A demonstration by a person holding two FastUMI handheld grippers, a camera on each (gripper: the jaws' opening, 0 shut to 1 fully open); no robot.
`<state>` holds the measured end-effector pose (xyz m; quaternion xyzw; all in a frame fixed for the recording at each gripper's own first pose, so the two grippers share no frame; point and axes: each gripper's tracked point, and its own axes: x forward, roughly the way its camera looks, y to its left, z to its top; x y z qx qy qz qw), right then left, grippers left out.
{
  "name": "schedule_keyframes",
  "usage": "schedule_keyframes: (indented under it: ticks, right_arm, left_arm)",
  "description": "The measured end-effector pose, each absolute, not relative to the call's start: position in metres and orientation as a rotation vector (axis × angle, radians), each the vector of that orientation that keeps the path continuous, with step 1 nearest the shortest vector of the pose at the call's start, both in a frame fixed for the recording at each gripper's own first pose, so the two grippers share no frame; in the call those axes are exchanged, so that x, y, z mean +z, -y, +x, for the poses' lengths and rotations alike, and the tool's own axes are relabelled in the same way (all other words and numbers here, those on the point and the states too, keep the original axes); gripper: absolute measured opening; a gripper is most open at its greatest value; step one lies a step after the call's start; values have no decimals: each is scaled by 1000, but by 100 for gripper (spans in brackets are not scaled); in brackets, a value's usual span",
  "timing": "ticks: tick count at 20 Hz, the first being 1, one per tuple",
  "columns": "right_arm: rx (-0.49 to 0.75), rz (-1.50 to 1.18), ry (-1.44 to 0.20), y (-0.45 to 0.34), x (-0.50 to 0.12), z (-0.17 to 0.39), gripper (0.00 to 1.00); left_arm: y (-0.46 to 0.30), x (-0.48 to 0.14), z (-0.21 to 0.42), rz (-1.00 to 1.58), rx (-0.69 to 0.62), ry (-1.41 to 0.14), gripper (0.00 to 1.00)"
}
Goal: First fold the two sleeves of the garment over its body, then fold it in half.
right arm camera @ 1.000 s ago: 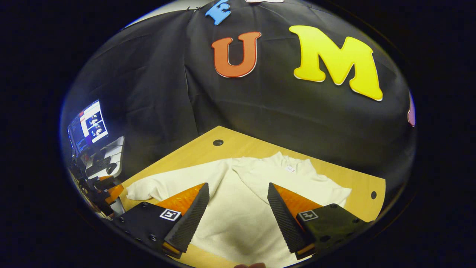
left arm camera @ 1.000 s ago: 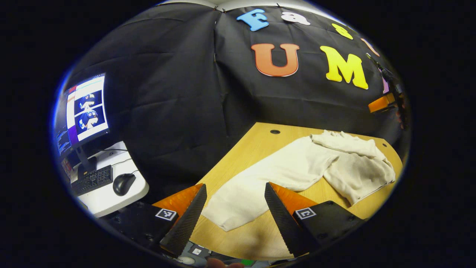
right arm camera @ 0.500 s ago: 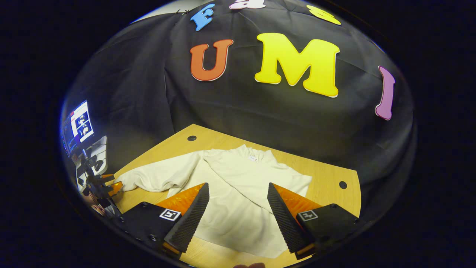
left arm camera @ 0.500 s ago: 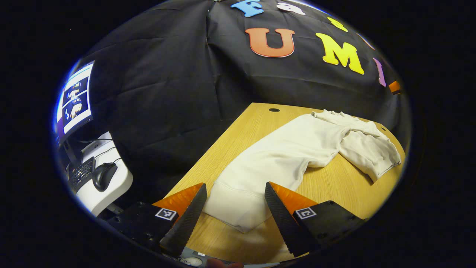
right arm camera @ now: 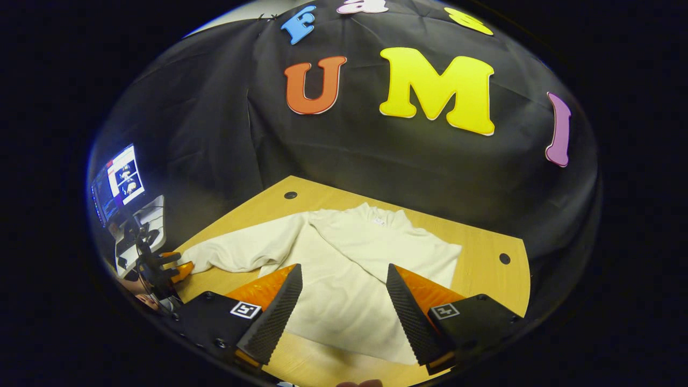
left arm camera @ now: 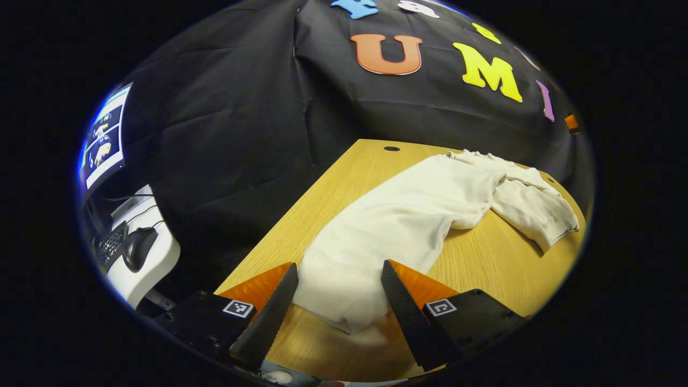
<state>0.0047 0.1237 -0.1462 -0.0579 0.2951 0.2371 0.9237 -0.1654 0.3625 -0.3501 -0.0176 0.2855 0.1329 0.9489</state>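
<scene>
1. Lying across the wooden bench (left arm camera: 484,269), the cream garment (left arm camera: 408,215) ran from the lower centre of the left gripper view up to the right, where it bunched into folds.
2. The left hand-held gripper (left arm camera: 336,306) was spread wide at the bottom of that view, its fingers either side of the sleeve cuff (left arm camera: 338,290); whether they touched the cloth could not be told.
3. In the right gripper view the garment (right arm camera: 355,269) lay in the middle of the bench (right arm camera: 484,252), one sleeve folded over the body, the other sleeve (right arm camera: 242,252) stretched toward the left of the frame.
4. The right hand-held gripper (right arm camera: 344,317) stood wide open at the bottom centre, over the garment's near hem, gripping nothing.
5. The left hand-held gripper (right arm camera: 172,269) showed small at the far left, beside the outstretched sleeve's end.
6. A monitor (left arm camera: 99,137), keyboard (left arm camera: 110,244) and mouse (left arm camera: 137,247) occupied the left edge of the left gripper view.
</scene>
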Motion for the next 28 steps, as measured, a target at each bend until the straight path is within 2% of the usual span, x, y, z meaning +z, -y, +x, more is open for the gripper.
schedule_keyframes:
  ticks: [3,5,6,7,8,10,12,16,28]
  right_arm:
    - [500,-160,-592,-125,-145,-4,98]
    - [514,-189,-576,-127,-141,-10,99]
    - [522,-193,-574,-129,-139,-13,98]
    - [528,-189,-573,-131,-138,-15,98]
    - [530,-184,-574,-132,-136,-15,98]
    - [528,-167,-578,-132,-136,-16,98]
    - [525,-157,-577,-129,-134,-16,98]
    - [518,-124,-565,-124,-129,-18,98]
    - [377,20,-483,-38,-92,-12,98]
  left_arm:
    - [-352,-350,-165,-34,239,-601,92]
    - [-349,-349,-165,-19,228,-598,69]
    - [-349,-349,-164,-21,226,-602,50]
    - [-347,-349,-164,-25,225,-605,41]
    - [-348,-349,-163,-33,224,-609,27]
    - [-345,-347,-162,-55,212,-619,17]
    - [-342,-344,-161,-83,206,-640,12]
    - [-328,-310,-150,-102,177,-609,7]
    - [-272,-171,-59,-107,56,-421,5]
